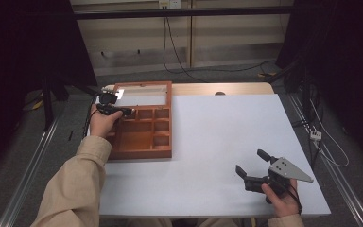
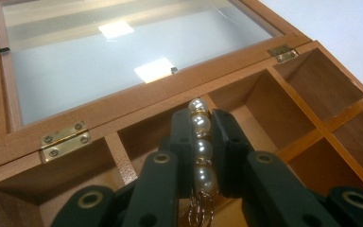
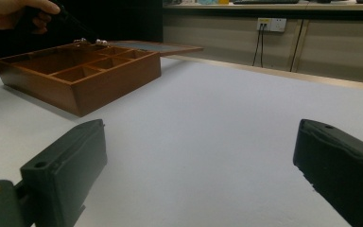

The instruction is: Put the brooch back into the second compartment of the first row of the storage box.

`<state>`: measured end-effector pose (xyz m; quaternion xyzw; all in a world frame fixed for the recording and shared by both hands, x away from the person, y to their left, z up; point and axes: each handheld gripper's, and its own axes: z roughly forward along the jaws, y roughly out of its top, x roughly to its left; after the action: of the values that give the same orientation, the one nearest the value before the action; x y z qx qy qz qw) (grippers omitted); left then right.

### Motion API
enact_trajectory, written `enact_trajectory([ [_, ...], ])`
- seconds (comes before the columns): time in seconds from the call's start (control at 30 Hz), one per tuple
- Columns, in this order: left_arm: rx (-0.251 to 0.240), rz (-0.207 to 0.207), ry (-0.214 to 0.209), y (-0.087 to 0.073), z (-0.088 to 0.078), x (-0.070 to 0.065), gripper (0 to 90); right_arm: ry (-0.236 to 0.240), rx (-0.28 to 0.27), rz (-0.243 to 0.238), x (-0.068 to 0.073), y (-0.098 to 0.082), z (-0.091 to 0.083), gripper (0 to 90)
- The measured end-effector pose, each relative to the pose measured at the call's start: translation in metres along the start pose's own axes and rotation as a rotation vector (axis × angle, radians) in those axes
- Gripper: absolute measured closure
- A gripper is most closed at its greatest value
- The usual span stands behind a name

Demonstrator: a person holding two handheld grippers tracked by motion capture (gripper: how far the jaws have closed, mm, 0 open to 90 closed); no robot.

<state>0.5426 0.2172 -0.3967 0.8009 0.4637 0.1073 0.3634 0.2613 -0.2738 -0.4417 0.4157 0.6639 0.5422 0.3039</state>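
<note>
Pearls (image 2: pixel 201 142) clamped in left tool (image 2: pixel 202 124) over box (image 1: pixel 142 142).
Strand runs along the jaws toward the glass lid (image 2: pixel 123 61); right tool (image 1: pixel 254 166) gapes wide, empty, over desk (image 1: pixel 208 142).

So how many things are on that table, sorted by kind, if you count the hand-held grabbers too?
Wooden box, lid open: 1
Pearl strand, clamped in the left gripper over the box: 1
Grippers: 2, the left one and the right gripper, whose jaws stand wide apart near the white table top
Total: 4
</note>
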Motion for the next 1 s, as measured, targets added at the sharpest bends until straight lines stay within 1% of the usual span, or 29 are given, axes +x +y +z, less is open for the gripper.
enact_trajectory([
  [0.03, -0.001, -0.003, 0.001, -0.0002, 0.0005, -0.0002, 80.0, 0.0, 0.001, 0.0, -0.0001, 0.0, -0.0001, 2.8],
  [0.07, 0.006, 0.003, -0.005, -0.0004, 0.0011, -0.0002, 80.0, -0.001, 0.0, 0.001, -0.0002, 0.0, -0.0001, 2.8],
  [0.3, 0.006, 0.005, -0.002, -0.001, 0.0031, 0.0006, 80.0, -0.002, -0.001, 0.004, -0.0001, 0.0, -0.0002, 2.8],
  [0.37, 0.004, -0.001, 0.001, -0.0014, 0.0039, 0.0002, 80.0, -0.004, -0.002, 0.007, -0.0006, 0.0, -0.0005, 2.8],
  [0.47, 0.007, 0.0, -0.003, -0.0015, 0.0049, 0.0007, 79.9, -0.004, -0.003, 0.004, -0.0012, 0.0, -0.0008, 2.8],
  [0.53, 0.005, 0.0, 0.004, -0.0019, 0.0058, 0.0008, 79.7, -0.006, -0.002, 0.006, -0.001, -0.0001, -0.0008, 2.8],
  [0.67, 0.014, 0.0, -0.002, -0.0024, 0.006, 0.0019, 79.6, -0.007, -0.001, 0.002, -0.0014, -0.0003, -0.0014, 2.8],
  [0.8, 0.011, 0.006, 0.004, -0.0022, 0.0062, 0.0011, 79.6, -0.006, -0.003, 0.0, -0.0011, 0.0002, -0.0014, 2.9],
  [0.9, 0.005, 0.002, 0.01, -0.0023, 0.0058, 0.0018, 79.3, -0.003, -0.005, -0.001, -0.0007, 0.0006, -0.0006, 2.9],
  [1.0, -0.008, -0.005, 0.027, -0.0021, 0.0039, 0.0032, 77.0, -0.002, -0.004, 0.0, -0.0005, 0.0007, -0.0002, 2.9],
])
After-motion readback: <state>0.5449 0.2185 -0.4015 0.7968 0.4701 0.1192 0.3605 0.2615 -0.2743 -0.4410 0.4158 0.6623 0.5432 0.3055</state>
